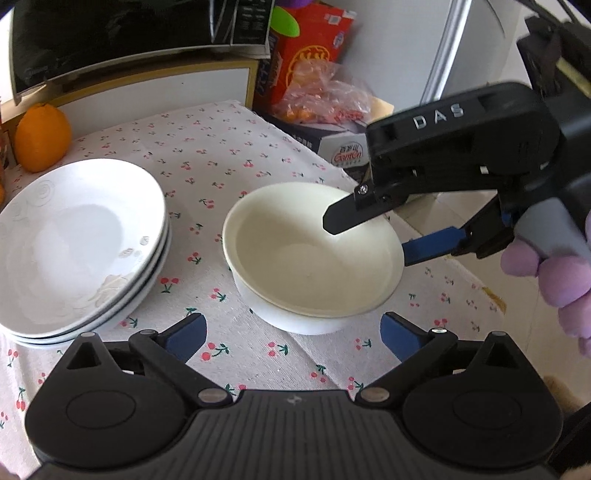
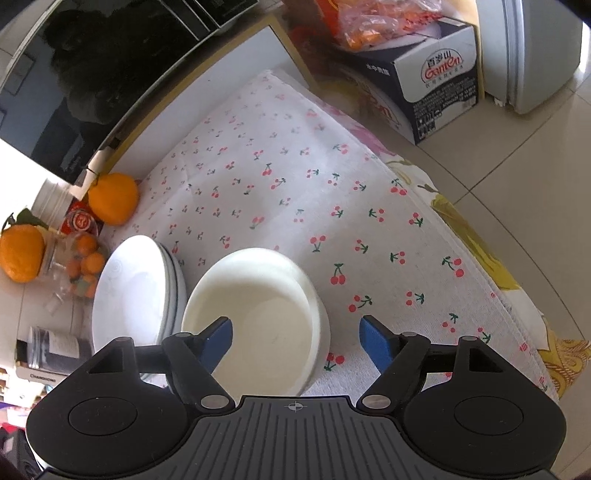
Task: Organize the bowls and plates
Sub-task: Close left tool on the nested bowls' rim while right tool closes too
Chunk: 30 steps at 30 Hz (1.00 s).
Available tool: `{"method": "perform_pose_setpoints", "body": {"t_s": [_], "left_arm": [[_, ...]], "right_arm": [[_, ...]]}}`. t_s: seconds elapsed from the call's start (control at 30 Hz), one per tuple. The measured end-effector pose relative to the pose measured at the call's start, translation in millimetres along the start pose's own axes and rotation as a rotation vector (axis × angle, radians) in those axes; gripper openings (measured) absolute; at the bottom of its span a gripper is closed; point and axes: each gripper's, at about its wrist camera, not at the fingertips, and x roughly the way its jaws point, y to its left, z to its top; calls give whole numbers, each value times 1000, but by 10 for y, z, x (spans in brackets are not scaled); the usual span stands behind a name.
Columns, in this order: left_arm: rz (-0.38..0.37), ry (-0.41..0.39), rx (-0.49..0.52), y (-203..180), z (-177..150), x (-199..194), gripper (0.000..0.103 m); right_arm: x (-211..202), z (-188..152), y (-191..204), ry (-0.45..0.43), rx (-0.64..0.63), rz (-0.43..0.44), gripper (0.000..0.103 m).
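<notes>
A cream bowl (image 1: 310, 258) stands on the cherry-print cloth (image 1: 221, 155); it also shows in the right wrist view (image 2: 255, 317). A stack of white plates (image 1: 77, 247) sits left of it, also in the right wrist view (image 2: 136, 291). My left gripper (image 1: 291, 336) is open and empty, just in front of the bowl. My right gripper (image 2: 297, 341) is open, straddling the bowl's right rim with one finger inside and one outside; it shows from the side in the left wrist view (image 1: 369, 236).
An orange (image 1: 42, 138) sits behind the plates by a black appliance (image 1: 110, 33). A jar of small oranges (image 2: 79, 269) and another orange (image 2: 20, 253) stand left. A cardboard box (image 2: 436, 77) and snack bags (image 1: 314, 70) lie past the table's right edge.
</notes>
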Motion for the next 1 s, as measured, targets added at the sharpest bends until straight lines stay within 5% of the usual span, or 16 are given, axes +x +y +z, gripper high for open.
{"method": "perform_pose_setpoints", "body": {"t_s": [0.5,0.77,1.0], "left_arm": [[-19,2,24,-12,-10,107,98],[-33,18,51,-21,3,171,84],[-51,23,63,-4,16,165,76]], "right_arm": [[67,-11,-4,19,2,-13,77],[78,-4,-7,4,5,-23,76],[83,-17,25,4,-13,-35,49]]}}
